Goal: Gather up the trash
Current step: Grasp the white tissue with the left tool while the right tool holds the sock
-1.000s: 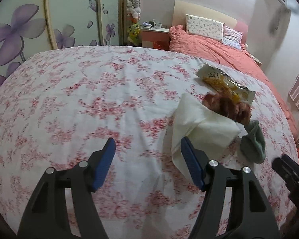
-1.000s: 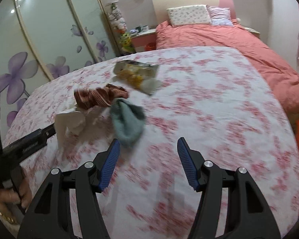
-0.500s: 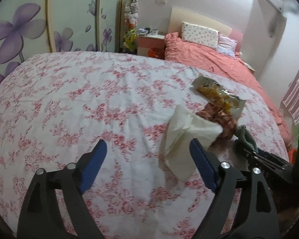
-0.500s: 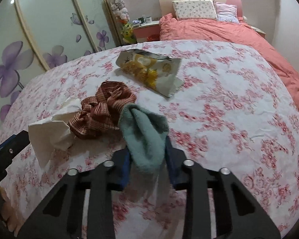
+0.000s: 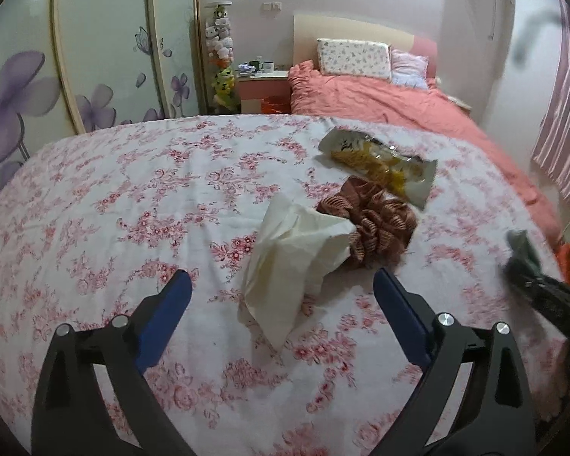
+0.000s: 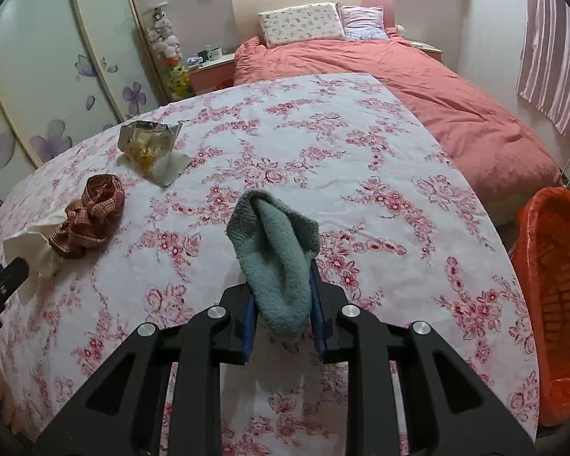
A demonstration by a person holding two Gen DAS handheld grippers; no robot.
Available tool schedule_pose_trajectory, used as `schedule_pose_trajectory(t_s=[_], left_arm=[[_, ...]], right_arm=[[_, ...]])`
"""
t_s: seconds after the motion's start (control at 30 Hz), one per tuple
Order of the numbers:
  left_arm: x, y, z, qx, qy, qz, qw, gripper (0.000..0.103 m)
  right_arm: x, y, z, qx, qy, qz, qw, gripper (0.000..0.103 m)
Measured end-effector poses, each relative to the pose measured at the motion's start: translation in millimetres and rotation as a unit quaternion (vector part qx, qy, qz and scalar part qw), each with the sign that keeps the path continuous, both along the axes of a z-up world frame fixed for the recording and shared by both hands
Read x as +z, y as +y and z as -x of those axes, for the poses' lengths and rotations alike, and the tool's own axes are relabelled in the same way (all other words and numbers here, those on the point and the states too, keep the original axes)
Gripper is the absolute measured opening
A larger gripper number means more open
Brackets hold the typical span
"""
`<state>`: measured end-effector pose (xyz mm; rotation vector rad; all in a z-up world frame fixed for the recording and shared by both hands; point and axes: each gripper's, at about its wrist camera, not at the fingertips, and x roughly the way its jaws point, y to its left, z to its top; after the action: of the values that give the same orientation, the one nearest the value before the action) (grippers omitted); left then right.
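The right gripper (image 6: 281,323) is clamped on one green sock (image 6: 275,254), held up off the floral sheet (image 6: 361,174); its lower end is hidden between the jaws. The left gripper (image 5: 281,300) hangs wide open, holding nothing, just short of one crumpled tissue (image 5: 296,254) near the sheet's middle. Touching the tissue's far side lies one brown scrunchie (image 5: 372,220), partly tucked behind it. Beyond that lies one snack wrapper (image 5: 380,163), its print too blurred to read. By the sheet's right edge stands one orange-lined bin (image 6: 554,266), cut off by the frame. Farthest off, two pillows (image 6: 300,22) rest on the pink bed (image 6: 418,87).
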<state>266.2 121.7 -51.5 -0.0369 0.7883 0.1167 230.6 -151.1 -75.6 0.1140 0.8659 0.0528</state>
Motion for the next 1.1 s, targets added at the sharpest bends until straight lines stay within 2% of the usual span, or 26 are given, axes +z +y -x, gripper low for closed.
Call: schedule_pose_trajectory(t_s=[0.13, 0.27, 0.43, 0.53, 0.6, 0.63, 0.7, 0.93, 1.1], left_arm=[[-12, 5, -14, 0.014, 0.013, -0.009, 0.9998, 0.090], [-19, 15, -24, 0.028, 0.021, 0.000, 0.9994, 0.087], [-21, 13, -32, 0.025, 0.026, -0.004, 0.9993, 0.083], [-26, 13, -39, 0.026, 0.041, 0.003, 0.9988, 0.075], [-30, 17, -44, 0.028, 0.053, 0.022, 0.9979, 0.060], [-32, 20, -46, 0.030, 0.056, 0.029, 0.9975, 0.059], [-30, 22, -45, 0.028, 0.052, 0.036, 0.9976, 0.046], [-16, 28, -31, 0.023, 0.034, 0.035, 0.9985, 0.042], [5, 24, -18, 0.020, 0.013, 0.039, 0.9990, 0.042]], right_arm=[[0, -2, 1, 0.000, 0.001, -0.005, 1.000, 0.024], [-1, -5, 1, 0.000, 0.001, -0.010, 1.000, 0.024], [-1, -6, 1, 0.000, 0.001, -0.012, 1.000, 0.024], [-1, -7, 1, 0.000, 0.001, -0.013, 1.000, 0.024], [-1, -7, 1, 0.000, 0.002, -0.013, 1.000, 0.024], [-2, -7, 1, 0.000, 0.001, -0.014, 1.000, 0.024], [-1, -8, 1, 0.000, 0.001, -0.018, 1.000, 0.024], [5, -18, 11, -0.006, -0.006, -0.033, 0.999, 0.024], [24, -28, 26, -0.009, -0.031, -0.040, 0.999, 0.024]])
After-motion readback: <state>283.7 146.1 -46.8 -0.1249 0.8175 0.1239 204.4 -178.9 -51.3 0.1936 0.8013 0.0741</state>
